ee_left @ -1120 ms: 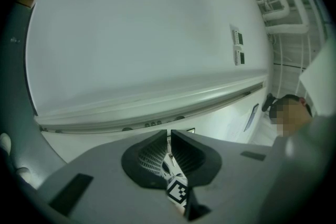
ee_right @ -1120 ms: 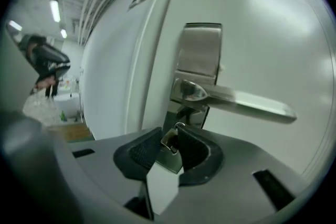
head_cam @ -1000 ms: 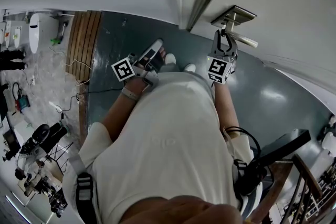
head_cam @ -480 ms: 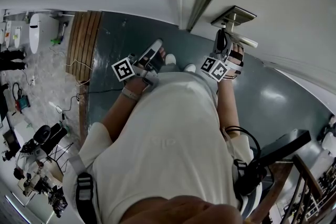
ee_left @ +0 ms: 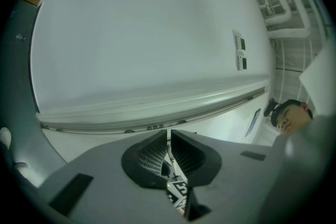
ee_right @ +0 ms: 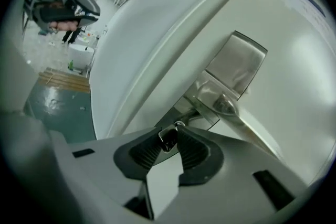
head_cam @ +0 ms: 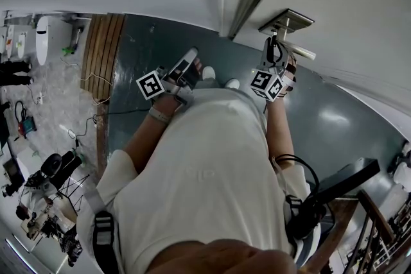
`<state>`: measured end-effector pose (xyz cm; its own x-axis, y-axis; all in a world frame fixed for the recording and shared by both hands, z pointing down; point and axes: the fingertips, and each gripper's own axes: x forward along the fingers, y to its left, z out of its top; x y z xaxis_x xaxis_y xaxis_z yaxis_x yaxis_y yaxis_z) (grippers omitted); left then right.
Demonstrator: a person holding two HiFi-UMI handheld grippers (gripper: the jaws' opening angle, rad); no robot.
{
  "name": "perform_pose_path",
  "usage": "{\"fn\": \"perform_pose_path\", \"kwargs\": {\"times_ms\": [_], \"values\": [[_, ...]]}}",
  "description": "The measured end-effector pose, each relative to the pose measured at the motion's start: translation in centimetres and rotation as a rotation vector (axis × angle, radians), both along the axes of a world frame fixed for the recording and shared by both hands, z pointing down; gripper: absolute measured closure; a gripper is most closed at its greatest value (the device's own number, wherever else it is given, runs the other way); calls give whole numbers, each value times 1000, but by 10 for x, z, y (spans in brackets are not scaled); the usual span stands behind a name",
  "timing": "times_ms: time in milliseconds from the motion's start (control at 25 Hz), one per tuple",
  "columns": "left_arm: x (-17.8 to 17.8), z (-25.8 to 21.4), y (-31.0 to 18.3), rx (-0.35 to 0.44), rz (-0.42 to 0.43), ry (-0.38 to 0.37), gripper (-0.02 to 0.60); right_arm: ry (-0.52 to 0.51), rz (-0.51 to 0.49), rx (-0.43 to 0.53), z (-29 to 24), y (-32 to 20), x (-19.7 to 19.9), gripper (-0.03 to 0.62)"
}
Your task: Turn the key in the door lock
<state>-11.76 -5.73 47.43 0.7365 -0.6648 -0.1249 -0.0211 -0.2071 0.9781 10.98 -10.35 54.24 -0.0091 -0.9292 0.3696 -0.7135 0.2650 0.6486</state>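
Brushed metal shows on the lock plate (ee_right: pixel 237 63) and the door handle (ee_right: pixel 231 108), both set in the pale door (ee_right: pixel 299 60). Our right tongs (ee_right: pixel 169 131) grip the key (ee_right: pixel 167 138), which sits in the lock just below the handle. Their jaws have just been closing on it (its head is pinched between the ribbed pads). Our left tongs (ee_left: pixel 169 139) are closed on nothing and held off to the side, facing the pale wall (ee_left: pixel 147 34).

Key (ee_right: pixel 169 138) by door handle (ee_right: pixel 237 113), betw. R tongs (head_cam: pixel 273 43); L tongs (head_cam: pixel 192 52) well left.
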Motion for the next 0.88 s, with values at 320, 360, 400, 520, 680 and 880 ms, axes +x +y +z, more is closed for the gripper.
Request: {"fn": "perform_pose_path", "kwargs": {"times_ms": [320,360,400,520,680,880], "values": [[5,1,2,-9,6,3,571,-558,105,-6,-4,-3,7,514],[4,1,2,-10,5,3,571,-608,113,-5,-3,-3,8,514],[4,2,3,-12,2,2,571,-642,116,-7,-2,-2,9,514],[1,2,4,-14,-6,-2,571,-783,133,-8,-1,-2,12,514],[-1,2,3,-16,-9,-8,571,-1013,160,-19,-3,-2,13,514],[0,3,2,-18,-8,-14,571,-1450,230,-39,-2,-1,17,526]]}}
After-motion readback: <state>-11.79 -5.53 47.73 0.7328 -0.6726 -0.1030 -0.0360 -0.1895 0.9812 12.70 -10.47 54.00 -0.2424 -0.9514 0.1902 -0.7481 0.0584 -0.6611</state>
